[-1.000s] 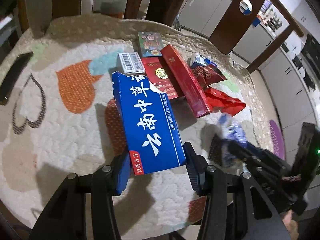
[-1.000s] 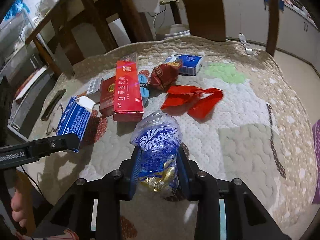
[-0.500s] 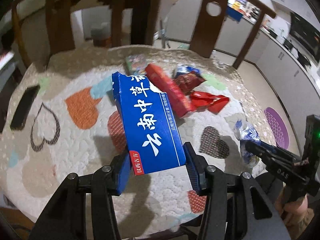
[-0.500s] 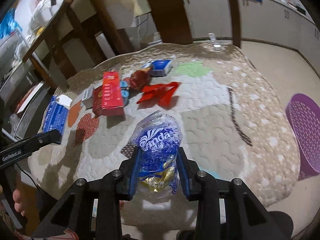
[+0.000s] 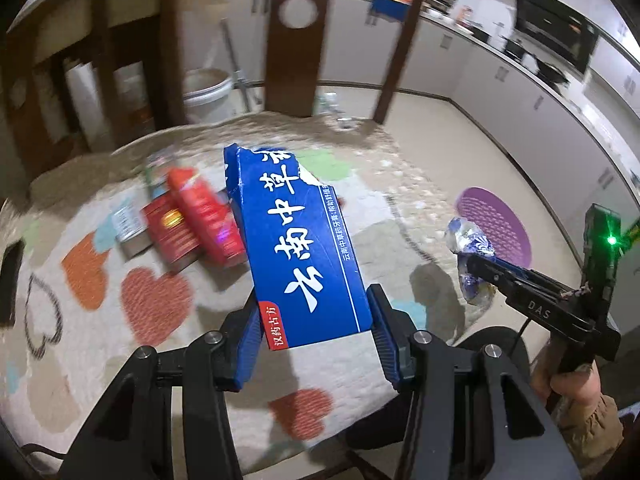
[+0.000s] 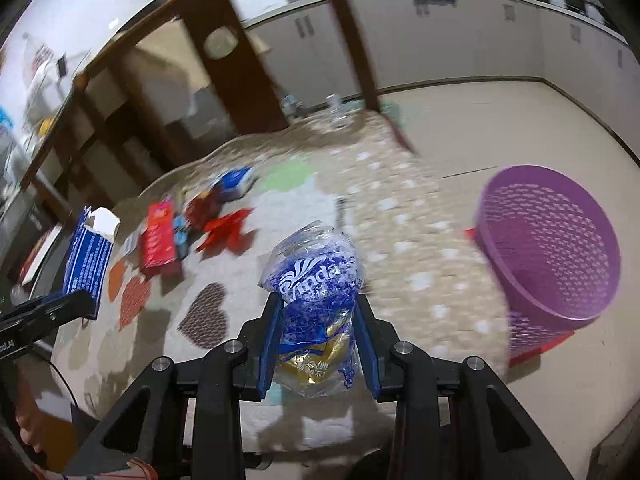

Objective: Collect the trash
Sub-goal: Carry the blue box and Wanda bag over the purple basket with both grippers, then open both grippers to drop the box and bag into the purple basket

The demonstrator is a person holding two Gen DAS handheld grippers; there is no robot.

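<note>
My left gripper [image 5: 314,322] is shut on a long blue toothpaste box [image 5: 296,240] with white characters, held above the quilted table [image 5: 100,320]. The same blue toothpaste box [image 6: 90,260] shows at the left of the right wrist view. My right gripper [image 6: 318,336] is shut on a crumpled blue and clear plastic wrapper [image 6: 314,300]; in the left wrist view that plastic wrapper [image 5: 472,256] hangs at the right. A purple mesh bin [image 6: 552,256] stands on the floor to the right of the table; the purple mesh bin [image 5: 494,226] also shows beyond the table edge.
Red boxes [image 5: 192,220] and a small barcode box [image 5: 128,228] lie on the table. A red wrapper [image 6: 228,230], a dark red packet [image 6: 206,208] and a blue carton [image 6: 236,182] lie further back. Wooden chairs [image 5: 296,36] stand behind the table. A hand [image 5: 576,384] holds the right gripper.
Both grippers have lifted and swung to the right, away from the pile, carrying the blue box and the wrapper. The purple bin has come into full view on the right.
</note>
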